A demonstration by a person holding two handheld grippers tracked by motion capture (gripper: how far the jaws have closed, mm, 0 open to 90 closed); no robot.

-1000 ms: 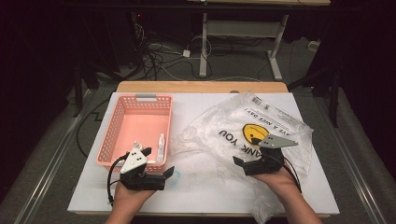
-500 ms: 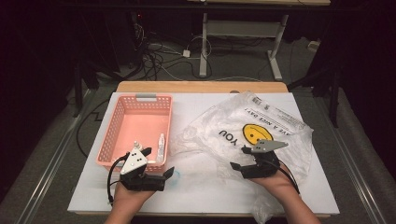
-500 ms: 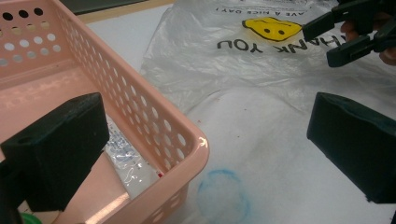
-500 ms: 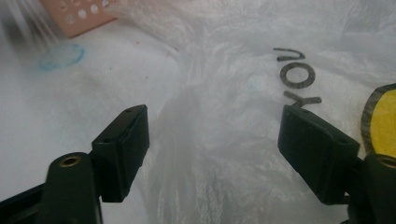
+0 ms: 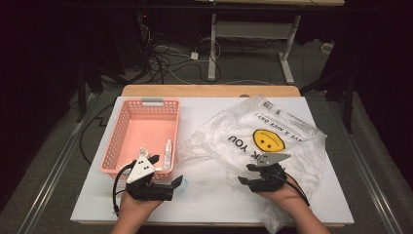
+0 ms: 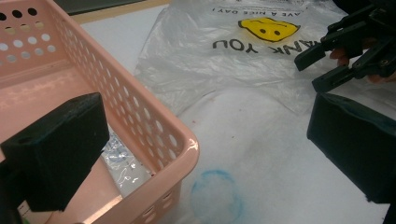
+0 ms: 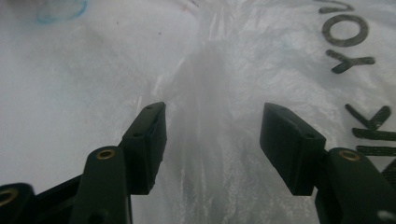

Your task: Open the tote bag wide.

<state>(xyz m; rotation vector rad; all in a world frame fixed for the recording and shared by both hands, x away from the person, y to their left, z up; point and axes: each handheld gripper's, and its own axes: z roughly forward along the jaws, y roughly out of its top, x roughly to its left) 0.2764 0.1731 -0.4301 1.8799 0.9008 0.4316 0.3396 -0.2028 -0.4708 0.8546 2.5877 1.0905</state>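
right tool (image 5: pixel 248 174) has sunk onto the plastic bag (image 5: pixel 263 134), jaws closing but still apart around a fold.

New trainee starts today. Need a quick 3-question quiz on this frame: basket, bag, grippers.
1. True or false: the plastic bag lies inside the pink basket.
2. What is printed in yellow on the bag? A) a star B) a smiley face C) an arrow
3. Which gripper has a raised fold of the bag between its fingers?

Key:
1. False: it lies on the table beside the basket.
2. B
3. The right gripper; its jaws have just been closing, the fingers not yet pressing the fold.
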